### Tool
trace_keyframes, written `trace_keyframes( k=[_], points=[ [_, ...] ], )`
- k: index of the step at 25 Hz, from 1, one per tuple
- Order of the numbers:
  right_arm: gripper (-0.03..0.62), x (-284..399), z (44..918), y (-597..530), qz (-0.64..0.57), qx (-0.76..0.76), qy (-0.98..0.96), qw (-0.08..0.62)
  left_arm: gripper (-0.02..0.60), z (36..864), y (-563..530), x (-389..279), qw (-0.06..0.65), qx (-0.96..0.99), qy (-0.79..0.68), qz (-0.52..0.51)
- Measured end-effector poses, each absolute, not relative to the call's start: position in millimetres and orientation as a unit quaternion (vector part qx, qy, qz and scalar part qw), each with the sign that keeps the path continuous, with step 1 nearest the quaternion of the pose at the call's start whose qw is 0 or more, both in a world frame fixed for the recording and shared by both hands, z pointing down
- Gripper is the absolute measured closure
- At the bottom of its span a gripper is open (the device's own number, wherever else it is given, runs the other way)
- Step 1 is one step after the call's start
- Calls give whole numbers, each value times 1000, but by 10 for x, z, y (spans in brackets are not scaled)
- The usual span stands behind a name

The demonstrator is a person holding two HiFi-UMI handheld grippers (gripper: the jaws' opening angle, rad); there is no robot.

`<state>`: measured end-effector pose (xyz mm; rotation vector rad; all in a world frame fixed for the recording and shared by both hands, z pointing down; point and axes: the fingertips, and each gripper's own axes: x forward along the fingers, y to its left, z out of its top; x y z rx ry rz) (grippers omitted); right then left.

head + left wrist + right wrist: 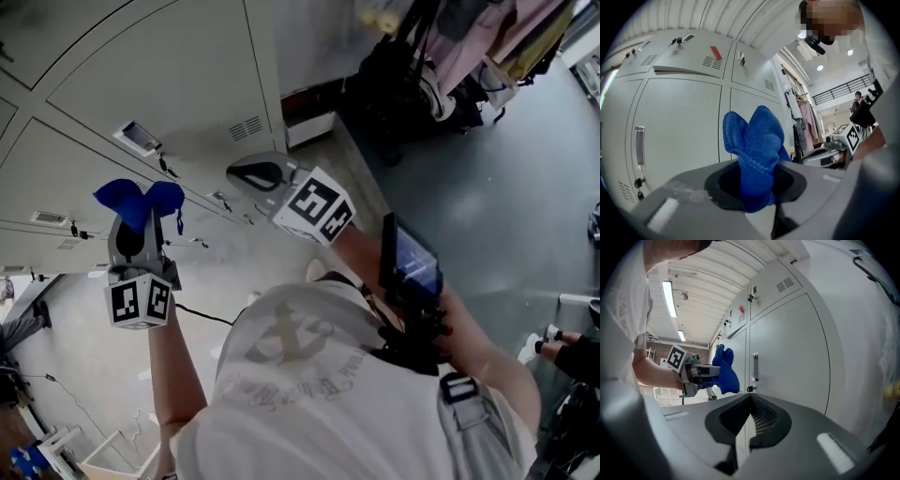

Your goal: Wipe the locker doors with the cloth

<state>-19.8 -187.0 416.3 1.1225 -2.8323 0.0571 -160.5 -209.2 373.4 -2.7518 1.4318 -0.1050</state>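
Note:
A blue cloth sticks up, bunched, from my left gripper, which is shut on it. In the head view the cloth tops the left gripper, held up near the grey locker doors; whether it touches them I cannot tell. From the right gripper view the cloth hangs just short of a door with a vertical handle. My right gripper is shut on nothing and points at that door. It shows in the head view as the right gripper, to the right of the cloth.
A rack of hanging clothes and bags stands at the right on the grey floor. A small screen is mounted by the right forearm. Another person stands far off. Cables and white frames lie on the floor at lower left.

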Motion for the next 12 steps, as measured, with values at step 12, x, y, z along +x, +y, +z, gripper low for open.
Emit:
trace_keyframes(
  k=[12],
  points=[
    [588,-212,3924,-1703,-9,334,-942,34,457,2673,-2174,-1754,92,-846,526,1]
  ],
)
